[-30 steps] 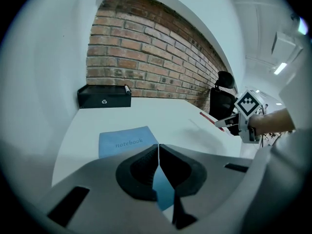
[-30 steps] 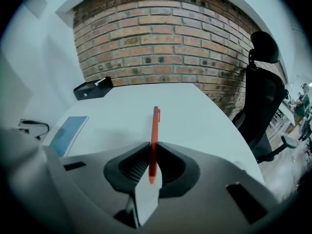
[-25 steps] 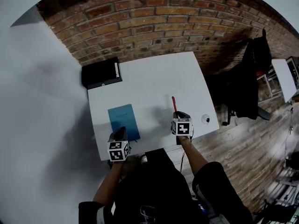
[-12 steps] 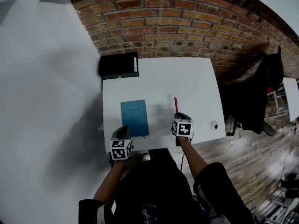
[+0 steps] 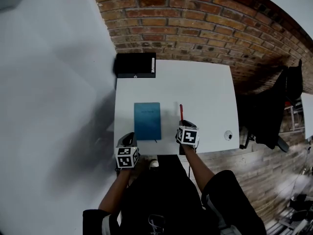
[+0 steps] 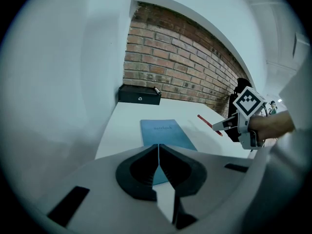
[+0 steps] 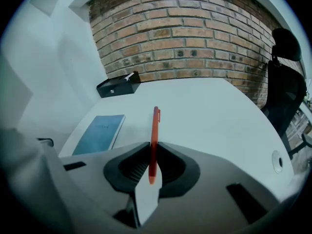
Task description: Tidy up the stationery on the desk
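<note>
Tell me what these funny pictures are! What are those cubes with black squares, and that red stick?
A person holds a gripper, a hand tool with jaws, in each hand. One picture comes from a camera on the person's head; the other two from a camera on each gripper. The cubes are part of the grippers. The white desk bears a flat blue notebook and, at its far corner, a black box. The right gripper pinches the stick: a thin red plastic pen. The left gripper is shut and empty.
</note>
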`<state>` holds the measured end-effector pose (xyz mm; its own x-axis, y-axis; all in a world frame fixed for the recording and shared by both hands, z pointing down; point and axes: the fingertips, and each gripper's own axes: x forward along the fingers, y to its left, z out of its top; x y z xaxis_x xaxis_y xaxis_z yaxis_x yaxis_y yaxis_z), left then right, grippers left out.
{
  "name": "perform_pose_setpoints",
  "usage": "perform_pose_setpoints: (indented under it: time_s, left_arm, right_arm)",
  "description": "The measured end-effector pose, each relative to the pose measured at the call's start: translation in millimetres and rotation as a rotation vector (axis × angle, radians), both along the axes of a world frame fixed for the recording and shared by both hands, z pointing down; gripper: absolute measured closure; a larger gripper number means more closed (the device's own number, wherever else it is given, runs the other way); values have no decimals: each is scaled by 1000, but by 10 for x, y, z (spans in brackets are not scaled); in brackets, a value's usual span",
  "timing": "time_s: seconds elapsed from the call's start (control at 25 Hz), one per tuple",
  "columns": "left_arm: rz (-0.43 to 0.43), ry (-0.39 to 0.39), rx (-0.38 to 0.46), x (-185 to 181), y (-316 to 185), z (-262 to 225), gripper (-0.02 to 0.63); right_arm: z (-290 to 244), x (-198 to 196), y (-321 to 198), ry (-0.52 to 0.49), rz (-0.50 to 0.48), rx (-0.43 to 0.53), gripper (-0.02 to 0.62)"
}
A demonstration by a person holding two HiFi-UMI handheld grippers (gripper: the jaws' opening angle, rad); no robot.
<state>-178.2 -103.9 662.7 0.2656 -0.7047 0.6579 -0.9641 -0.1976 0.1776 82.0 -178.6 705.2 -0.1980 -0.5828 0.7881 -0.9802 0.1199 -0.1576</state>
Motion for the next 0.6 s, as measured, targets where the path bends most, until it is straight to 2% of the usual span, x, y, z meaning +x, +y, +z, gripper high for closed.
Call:
perform_pose_setpoints:
  time_s: [0.6]
  left_arm:
    - [-44,-2,-19,-128,207,64,584]
  right_arm:
    - [119,-750,225,-124,-34,-64,532]
